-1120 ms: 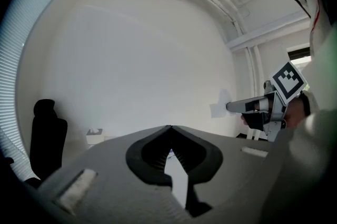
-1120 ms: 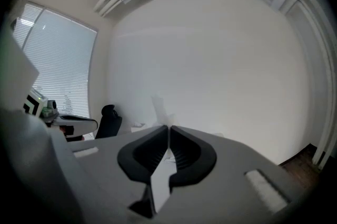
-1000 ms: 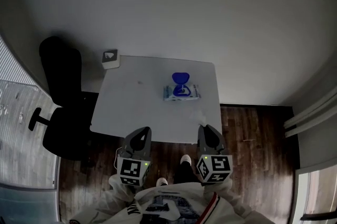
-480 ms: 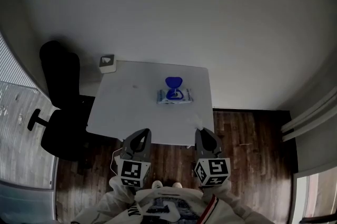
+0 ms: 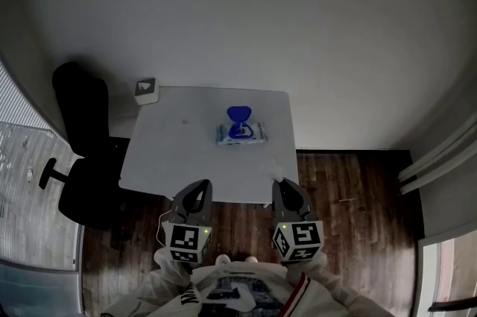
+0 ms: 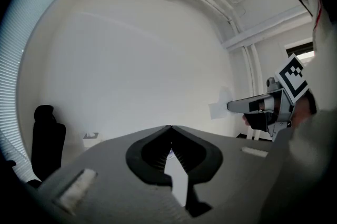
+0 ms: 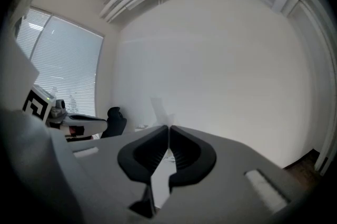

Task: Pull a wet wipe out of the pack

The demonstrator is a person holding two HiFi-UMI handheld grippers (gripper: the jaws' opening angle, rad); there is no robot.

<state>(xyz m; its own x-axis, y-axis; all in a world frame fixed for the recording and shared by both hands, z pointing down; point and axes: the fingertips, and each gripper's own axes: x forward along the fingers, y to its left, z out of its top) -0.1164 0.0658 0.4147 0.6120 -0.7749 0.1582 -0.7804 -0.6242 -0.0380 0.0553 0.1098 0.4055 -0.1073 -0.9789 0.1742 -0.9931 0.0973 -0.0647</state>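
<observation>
The wet wipe pack (image 5: pixel 240 133) lies on the white table (image 5: pixel 171 151), its blue lid (image 5: pixel 238 114) flipped up. Both grippers hover over the floor short of the table's near edge, apart from the pack. My right gripper (image 5: pixel 279 183) is shut on a thin white wet wipe (image 5: pixel 273 174); in the right gripper view the wet wipe (image 7: pixel 158 109) stands up from the closed tips (image 7: pixel 168 127). In the left gripper view the wet wipe (image 6: pixel 220 108) hangs at the right gripper's tip. My left gripper (image 5: pixel 203 185) is shut with nothing in it, jaws meeting (image 6: pixel 169 128).
A black office chair (image 5: pixel 82 151) stands left of the table. A small white box (image 5: pixel 146 89) sits on the table's far left corner. White wall lies behind, dark wooden floor (image 5: pixel 358 218) below, and white pipes (image 5: pixel 440 155) run at the right.
The table and pack have slid up and left in the head view and look smaller; both grippers have drawn back from the table. Both stay shut.
</observation>
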